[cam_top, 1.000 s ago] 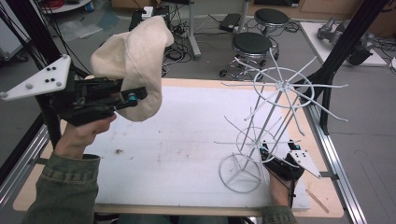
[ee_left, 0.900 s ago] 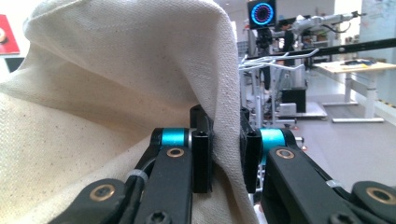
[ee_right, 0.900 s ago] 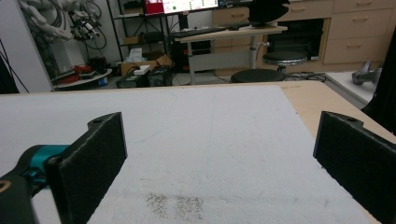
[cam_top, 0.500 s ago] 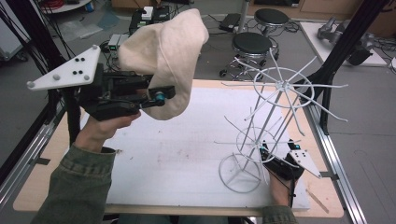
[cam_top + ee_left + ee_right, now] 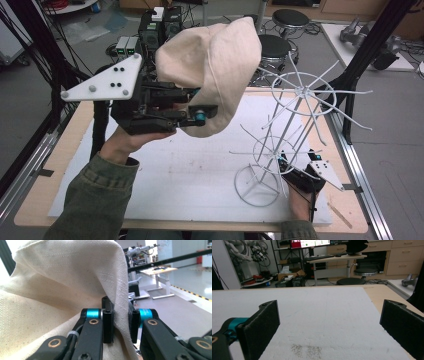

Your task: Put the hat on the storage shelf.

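The left gripper [image 5: 117,322] was clenched on a fold of the cream cloth hat [image 5: 215,65], held aloft at ten o'clock of the wire rack [image 5: 295,135]. Soft, light and floppy, it probably suited pinching at the hem. The right gripper [image 5: 329,322] sat released on the table [image 5: 190,185].

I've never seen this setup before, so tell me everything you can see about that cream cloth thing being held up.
The cream cloth looks like plain woven cotton with stitched seams, perhaps a cap or bag. It hangs bunched and drooping in the air above the table, pinched along a fold by the left gripper, whose jaws are shut on it. Nothing else touches it.
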Available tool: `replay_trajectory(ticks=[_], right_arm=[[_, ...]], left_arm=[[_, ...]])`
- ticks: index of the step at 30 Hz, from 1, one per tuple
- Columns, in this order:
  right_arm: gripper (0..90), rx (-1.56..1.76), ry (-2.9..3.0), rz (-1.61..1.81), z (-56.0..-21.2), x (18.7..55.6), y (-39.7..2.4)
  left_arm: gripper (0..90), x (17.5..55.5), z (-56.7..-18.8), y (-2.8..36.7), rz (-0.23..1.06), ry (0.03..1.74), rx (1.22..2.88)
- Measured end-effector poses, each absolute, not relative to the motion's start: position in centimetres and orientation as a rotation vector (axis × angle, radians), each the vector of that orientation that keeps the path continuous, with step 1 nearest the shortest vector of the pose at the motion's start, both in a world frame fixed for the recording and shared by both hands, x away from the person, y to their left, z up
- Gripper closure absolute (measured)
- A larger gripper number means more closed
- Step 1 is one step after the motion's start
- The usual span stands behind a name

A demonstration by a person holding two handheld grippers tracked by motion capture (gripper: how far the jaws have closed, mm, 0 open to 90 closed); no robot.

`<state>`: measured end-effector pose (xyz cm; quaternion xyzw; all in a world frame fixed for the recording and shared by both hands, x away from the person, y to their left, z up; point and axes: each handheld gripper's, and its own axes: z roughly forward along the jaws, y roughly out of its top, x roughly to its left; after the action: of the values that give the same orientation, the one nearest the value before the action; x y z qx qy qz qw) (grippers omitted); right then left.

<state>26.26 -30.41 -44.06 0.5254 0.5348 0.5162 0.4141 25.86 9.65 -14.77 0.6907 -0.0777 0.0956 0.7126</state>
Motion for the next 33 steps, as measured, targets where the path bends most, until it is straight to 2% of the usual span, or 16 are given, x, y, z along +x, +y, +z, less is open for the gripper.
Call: replay_trajectory(ticks=[12,28,33], right_arm=[[1.6,1.319,1.348,1.296,-44.1,26.2,-30.4],[1.6,1.315,1.349,1.29,-44.1,26.2,-30.4],[1.7,1.318,1.347,1.291,-44.1,26.2,-30.3]], left_arm=[[79.8,25.9,-17.0,8.6,0.191,-0.2,1.608],[76.7,26.9,-20.1,9.4,0.127,-0.157,1.659],[72.4,27.2,-22.3,8.4,0.142,-0.149,1.781]])
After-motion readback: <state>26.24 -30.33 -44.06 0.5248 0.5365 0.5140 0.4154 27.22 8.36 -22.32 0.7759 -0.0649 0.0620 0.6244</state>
